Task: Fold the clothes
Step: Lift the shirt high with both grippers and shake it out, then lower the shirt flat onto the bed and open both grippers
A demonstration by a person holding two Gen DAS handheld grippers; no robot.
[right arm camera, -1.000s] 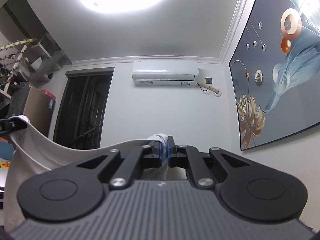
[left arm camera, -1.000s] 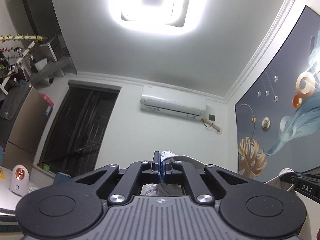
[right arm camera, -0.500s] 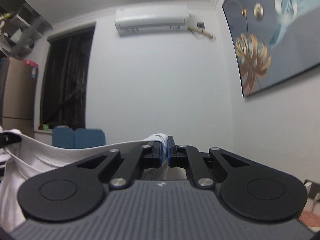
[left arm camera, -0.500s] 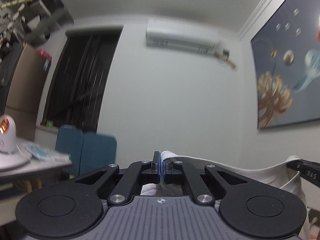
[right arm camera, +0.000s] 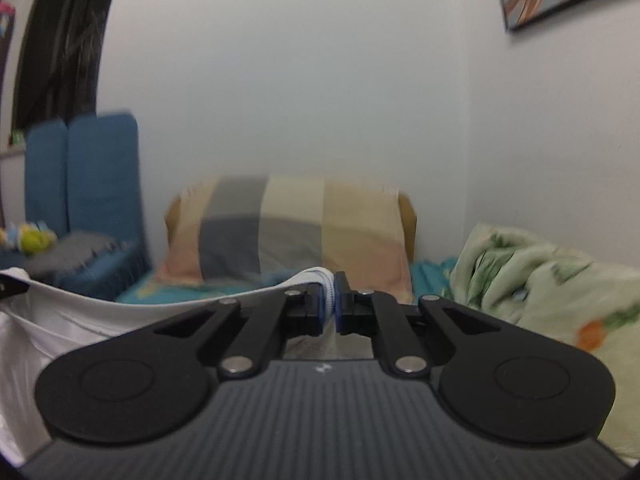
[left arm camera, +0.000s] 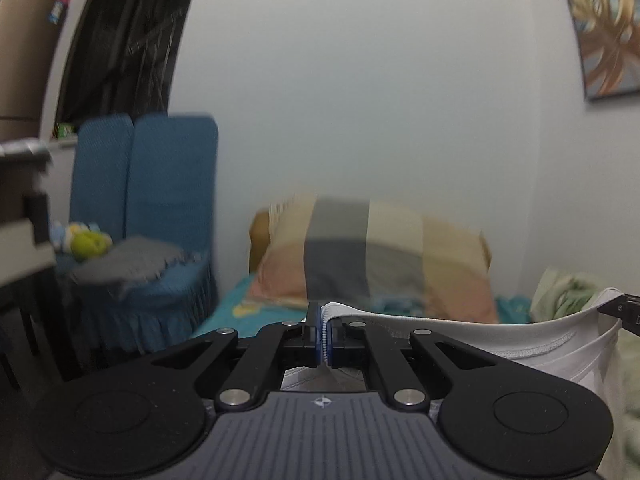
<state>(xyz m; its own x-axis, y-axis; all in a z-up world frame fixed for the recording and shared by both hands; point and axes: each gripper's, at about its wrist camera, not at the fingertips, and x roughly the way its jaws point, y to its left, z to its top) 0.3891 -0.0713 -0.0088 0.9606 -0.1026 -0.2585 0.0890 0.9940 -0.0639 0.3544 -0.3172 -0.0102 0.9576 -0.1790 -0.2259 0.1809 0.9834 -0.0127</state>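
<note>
Nearest, the left gripper [left arm camera: 323,340] is clamped on one end of a white shirt [left arm camera: 520,344], and the right gripper [right arm camera: 329,304] pinches the other end, so the hem spans the air between them, slightly slack, cloth hanging below. Held that way it can be spread before laying down, I'd guess. Beyond lie the teal bed [left arm camera: 248,312], a green blanket [right arm camera: 540,280], a striped pillow [right arm camera: 288,232] and a blue chair [left arm camera: 160,200].

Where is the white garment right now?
The white garment hangs stretched between the left gripper and the right gripper, each clamped on its top edge, in front of the striped pillow.
</note>
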